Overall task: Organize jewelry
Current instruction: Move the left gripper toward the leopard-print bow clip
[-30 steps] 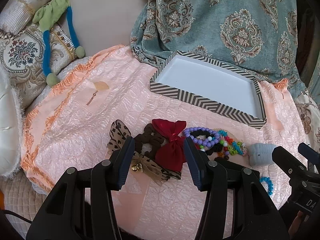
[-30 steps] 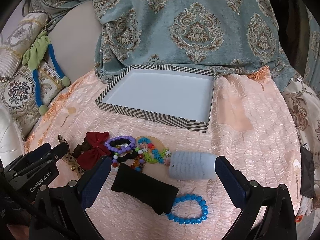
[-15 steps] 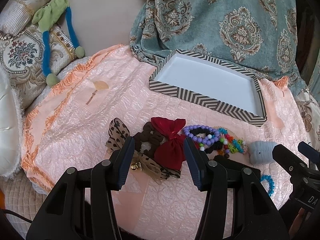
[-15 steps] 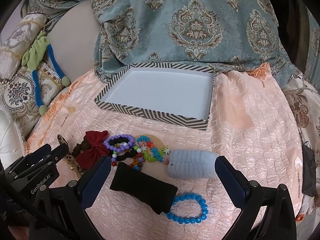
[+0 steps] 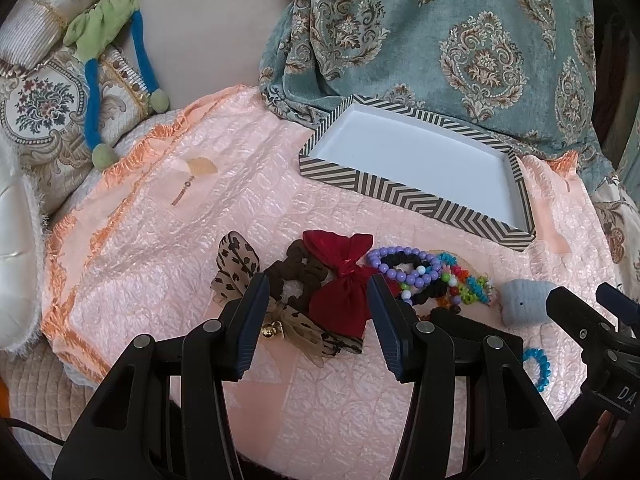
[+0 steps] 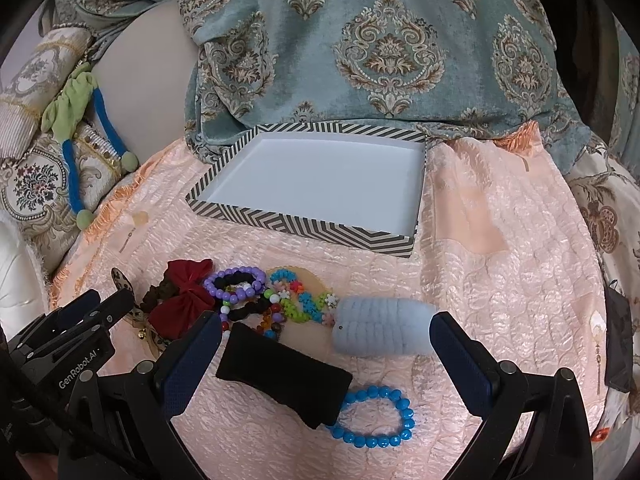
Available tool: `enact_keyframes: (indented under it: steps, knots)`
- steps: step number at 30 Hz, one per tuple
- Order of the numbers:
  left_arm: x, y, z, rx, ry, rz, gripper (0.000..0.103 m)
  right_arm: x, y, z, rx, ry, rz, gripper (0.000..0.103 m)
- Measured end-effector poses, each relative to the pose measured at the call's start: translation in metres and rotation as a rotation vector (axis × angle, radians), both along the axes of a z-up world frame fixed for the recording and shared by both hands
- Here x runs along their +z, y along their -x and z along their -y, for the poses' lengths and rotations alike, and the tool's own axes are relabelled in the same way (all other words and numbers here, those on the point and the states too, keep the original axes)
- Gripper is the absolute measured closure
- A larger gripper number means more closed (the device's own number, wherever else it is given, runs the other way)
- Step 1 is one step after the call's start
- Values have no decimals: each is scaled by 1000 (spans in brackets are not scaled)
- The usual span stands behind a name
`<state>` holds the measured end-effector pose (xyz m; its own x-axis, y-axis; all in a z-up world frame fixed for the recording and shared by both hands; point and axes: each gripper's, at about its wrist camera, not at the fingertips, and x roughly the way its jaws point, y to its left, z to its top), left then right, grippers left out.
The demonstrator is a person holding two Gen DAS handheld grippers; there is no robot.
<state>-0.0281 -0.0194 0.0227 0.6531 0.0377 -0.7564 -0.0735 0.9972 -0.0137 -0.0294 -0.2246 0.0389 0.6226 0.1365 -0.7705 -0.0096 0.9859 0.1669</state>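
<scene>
Nothing is sorted yet: the tray (image 6: 320, 184) is bare, and the red bow (image 5: 340, 276), purple beads (image 5: 400, 268), grey scrunchie (image 6: 380, 332), black band (image 6: 284, 372) and blue bracelet (image 6: 372, 416) all lie on the bedspread (image 5: 160, 240). My left claw (image 5: 316, 312) and right claw (image 6: 324, 348) hang open, holding nothing. The pieces crowd and overlap each other.

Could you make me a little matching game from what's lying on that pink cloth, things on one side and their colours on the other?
Things:
1. bow
2. bracelet near the camera
3. fuzzy scrunchie
4. box

Colours:
A. bright blue beads
B. striped outside, white inside
C. dark red
D. pale grey-blue

Pairs: 1-C, 2-A, 3-D, 4-B
</scene>
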Motion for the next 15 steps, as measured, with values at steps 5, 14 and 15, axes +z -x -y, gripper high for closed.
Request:
enact_keyframes:
  steps: [5, 14, 15]
  knots:
    - [0, 0, 0, 1, 1, 0, 52, -2, -1, 2, 1, -3, -8, 0]
    - [-2, -2, -8, 15, 3, -7, 52, -5, -3, 6, -5, -4, -17, 0]
    - [-2, -2, -9, 16, 4, -9, 52, -5, -3, 7, -5, -3, -18, 0]
